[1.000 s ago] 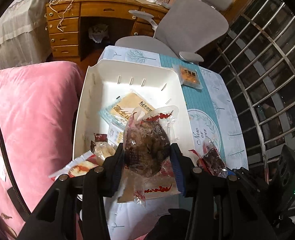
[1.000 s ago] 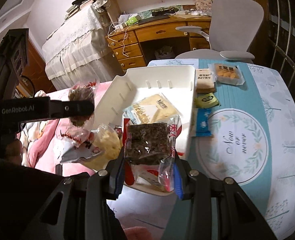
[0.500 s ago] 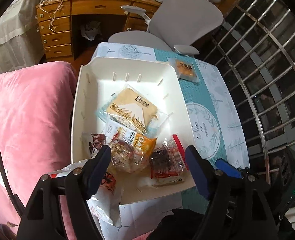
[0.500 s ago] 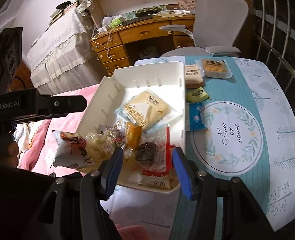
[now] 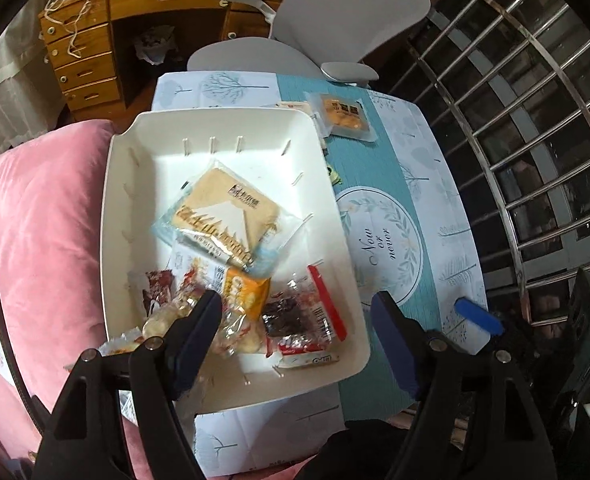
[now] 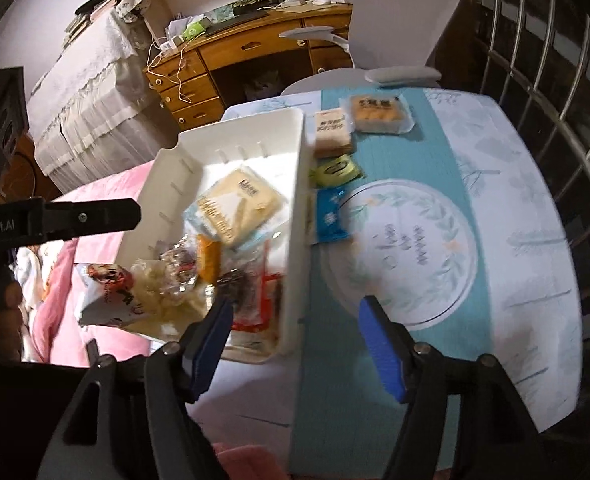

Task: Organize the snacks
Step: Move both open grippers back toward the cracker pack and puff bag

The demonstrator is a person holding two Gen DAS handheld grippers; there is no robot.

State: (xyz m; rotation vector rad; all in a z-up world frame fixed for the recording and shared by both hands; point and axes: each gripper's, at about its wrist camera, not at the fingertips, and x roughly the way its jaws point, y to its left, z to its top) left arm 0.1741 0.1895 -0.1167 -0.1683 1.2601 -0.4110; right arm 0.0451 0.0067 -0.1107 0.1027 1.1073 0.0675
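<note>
Snacks [image 5: 223,236] lie heaped in the white bin [image 5: 231,120], gathered for tidiness. Both tools, left [image 5: 295,312] and right [image 6: 293,322], gape empty, jaws just opened; four packets [image 6: 379,114] wait on the table [image 6: 515,200].

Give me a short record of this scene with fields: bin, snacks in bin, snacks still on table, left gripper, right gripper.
bin: white bin, on the table
snacks in bin: beige packet, orange packet, dark red-edged packet, others
snacks still on table: blue packet, green packet, tan packet, orange biscuit pack
left gripper: open, holding nothing
right gripper: jaws just opened, holding nothing
</note>
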